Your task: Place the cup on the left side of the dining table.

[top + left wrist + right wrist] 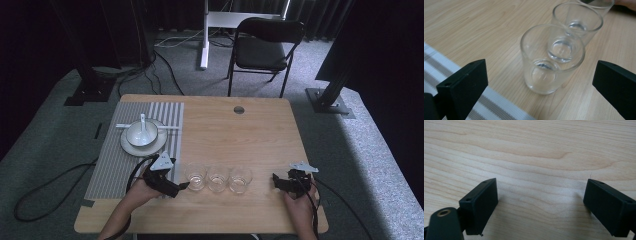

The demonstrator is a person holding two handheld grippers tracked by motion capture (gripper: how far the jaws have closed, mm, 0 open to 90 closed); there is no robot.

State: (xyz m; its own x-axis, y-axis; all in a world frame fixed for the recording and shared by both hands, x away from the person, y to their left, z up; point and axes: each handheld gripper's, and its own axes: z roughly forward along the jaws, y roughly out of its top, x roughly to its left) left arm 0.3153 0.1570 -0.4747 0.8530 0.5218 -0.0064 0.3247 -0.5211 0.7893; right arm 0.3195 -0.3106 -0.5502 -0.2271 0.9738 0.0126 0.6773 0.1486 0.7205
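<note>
Nearest glass (551, 60) framed by the left hand-held gripper (184, 186), no contact.
Three empty glasses stand in a row near the bench's (250, 130) front edge; the nearest one sits just beside the striped mat (112, 167), between the wide-spread jaws, untouched. The right hand-held gripper (275, 179) rests well apart over bare wood, jaws wide, holding nothing. A bowl with spoon (142, 131) sits on a plate on the mat.
</note>
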